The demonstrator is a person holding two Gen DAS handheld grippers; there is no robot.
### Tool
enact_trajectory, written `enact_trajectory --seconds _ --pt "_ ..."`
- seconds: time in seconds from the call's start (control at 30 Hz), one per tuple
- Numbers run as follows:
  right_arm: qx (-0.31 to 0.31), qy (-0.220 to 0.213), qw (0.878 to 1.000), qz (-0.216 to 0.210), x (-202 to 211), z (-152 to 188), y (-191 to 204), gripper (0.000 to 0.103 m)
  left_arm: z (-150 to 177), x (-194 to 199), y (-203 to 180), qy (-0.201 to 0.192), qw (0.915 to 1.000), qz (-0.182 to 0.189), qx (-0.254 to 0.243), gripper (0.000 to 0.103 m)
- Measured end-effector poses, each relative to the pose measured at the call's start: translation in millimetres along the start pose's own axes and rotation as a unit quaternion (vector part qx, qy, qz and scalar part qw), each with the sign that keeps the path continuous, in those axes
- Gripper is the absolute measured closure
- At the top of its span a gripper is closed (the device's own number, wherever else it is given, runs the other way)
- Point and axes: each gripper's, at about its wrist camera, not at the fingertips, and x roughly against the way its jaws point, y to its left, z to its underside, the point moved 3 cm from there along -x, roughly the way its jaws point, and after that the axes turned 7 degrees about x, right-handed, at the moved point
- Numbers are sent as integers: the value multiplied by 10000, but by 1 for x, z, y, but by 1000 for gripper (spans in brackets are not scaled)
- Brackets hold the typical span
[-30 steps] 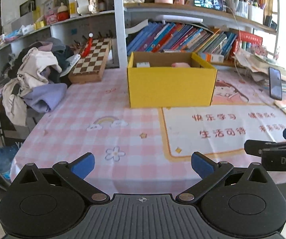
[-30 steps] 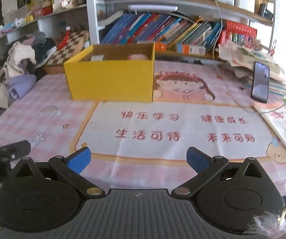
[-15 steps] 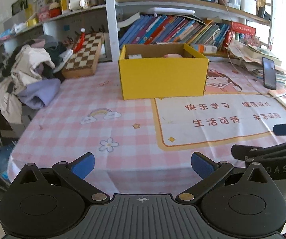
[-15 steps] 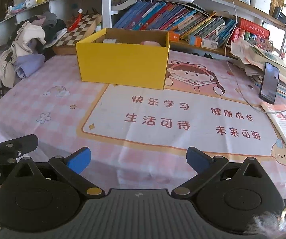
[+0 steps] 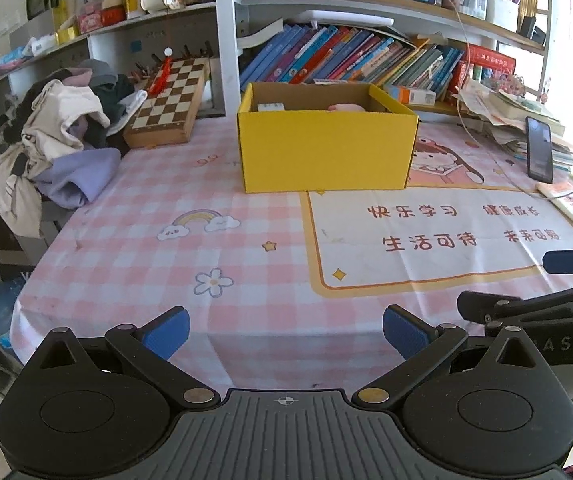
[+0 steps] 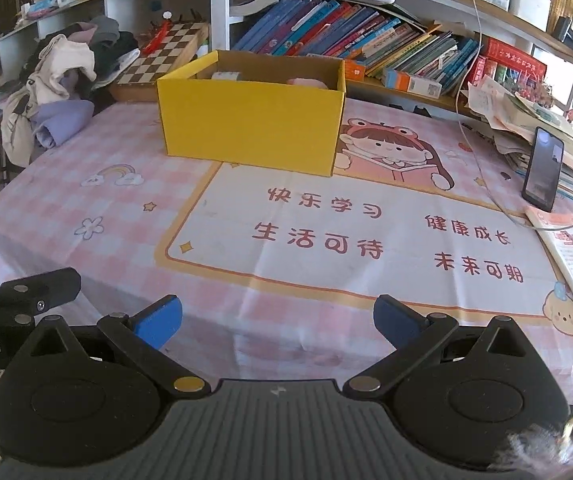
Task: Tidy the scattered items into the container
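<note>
The yellow box [image 5: 326,152] sits on the pink checked tablecloth [image 5: 174,264], well ahead of both grippers, its open top facing up. From the left gripper [image 5: 284,328] its long side runs left to right, squarely across the line of the fingers; from the right gripper [image 6: 276,316] the box [image 6: 252,128] lies ahead and a little to the left, turned so that its near right corner points toward the fingers. Inside it, only the tops of a white item [image 5: 270,107] and a pink item [image 5: 346,107] show above the rim (what they are cannot be told).

Both grippers stand wide apart at the jaws and hold nothing, their blue pads over the table's near edge. The right gripper's fingers show at the right edge of the left view [image 5: 542,304], just beside the left gripper.

Compared with a second ago, the box appears farther off and more of the tablecloth shows in front of each gripper, so both have drawn back toward the table's edge. The box, a chessboard [image 5: 170,100] behind and left of it, and a phone [image 6: 542,168] propped far right have stayed in place.
</note>
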Motion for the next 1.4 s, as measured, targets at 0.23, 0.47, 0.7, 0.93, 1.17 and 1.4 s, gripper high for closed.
enact_trajectory --seconds 0.23,0.47,0.7,0.93,1.17,1.4 --pt "-27 -15 10000 -5 0 1 -1 0 -1 -1 2 25 9999 -99 55 0" --pt "-39 -38 10000 19 2 1 -1 0 -1 -2 1 42 9999 -104 36 0" --pt "-32 -46 10000 7 1 -1 2 0 0 -1 3 6 9998 -198 -5 0" --pt "4 -30 10000 6 1 -2 4 0 0 -4 6 75 9997 -243 54 0" --pt "4 -8 10000 11 0 -2 5 0 1 -7 8 134 9996 -253 84 0" --pt "43 24 10000 -3 -3 -3 6 0 0 -8 12 153 9994 -258 149 0"
